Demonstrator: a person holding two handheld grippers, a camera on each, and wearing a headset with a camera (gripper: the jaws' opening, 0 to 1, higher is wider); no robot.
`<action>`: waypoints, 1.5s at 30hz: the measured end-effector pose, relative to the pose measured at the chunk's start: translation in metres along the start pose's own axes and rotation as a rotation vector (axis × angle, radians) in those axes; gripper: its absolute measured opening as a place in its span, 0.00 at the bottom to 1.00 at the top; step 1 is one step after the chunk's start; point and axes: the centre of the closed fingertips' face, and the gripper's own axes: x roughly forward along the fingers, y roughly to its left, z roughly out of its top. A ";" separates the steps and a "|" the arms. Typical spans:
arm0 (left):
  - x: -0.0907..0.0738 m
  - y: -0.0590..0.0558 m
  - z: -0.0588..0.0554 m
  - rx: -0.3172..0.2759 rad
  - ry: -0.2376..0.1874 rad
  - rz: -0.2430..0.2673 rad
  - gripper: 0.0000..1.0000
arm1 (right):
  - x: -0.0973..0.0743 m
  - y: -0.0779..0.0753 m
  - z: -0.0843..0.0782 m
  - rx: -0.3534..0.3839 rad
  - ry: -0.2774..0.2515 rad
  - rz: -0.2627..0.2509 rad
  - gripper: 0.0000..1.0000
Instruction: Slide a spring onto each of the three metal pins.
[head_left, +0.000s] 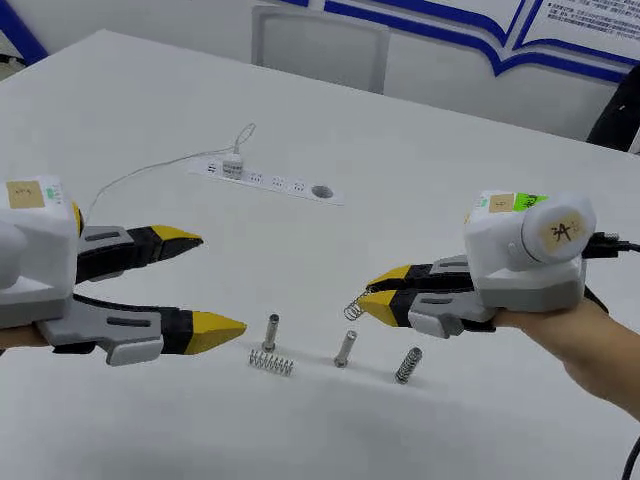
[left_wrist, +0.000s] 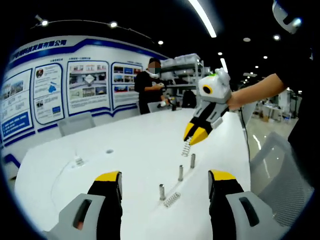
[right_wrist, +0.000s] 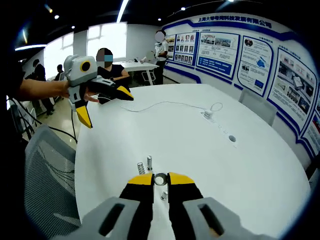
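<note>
Spring (head_left: 352, 308) nipped by one end in the clenched right gripper (head_left: 372, 294), dangling just above the middle pin (head_left: 344, 348). It's light, wiry and squashy, I'd say, and liable to ping away, so a soft pinch at the end coils keeps the bore free. Second spring (head_left: 271, 362) lies flat beside the near pin (head_left: 270, 330); the far pin (head_left: 408, 365) looks already sleeved. Left gripper (head_left: 215, 283) hovers, jaws wide apart, holding nothing, over the white table (head_left: 300, 120).

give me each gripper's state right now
left gripper: open, empty
right gripper: closed on a spring
</note>
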 end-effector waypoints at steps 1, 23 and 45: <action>0.000 0.001 -0.001 0.001 0.005 0.001 0.72 | 0.001 -0.001 -0.002 0.004 0.006 -0.001 0.10; -0.001 0.019 -0.028 -0.061 0.091 0.071 1.00 | 0.020 -0.013 -0.033 0.040 0.104 -0.014 0.10; -0.003 0.013 -0.045 -0.125 0.102 0.060 0.99 | 0.046 -0.006 -0.051 -0.026 0.210 0.013 0.10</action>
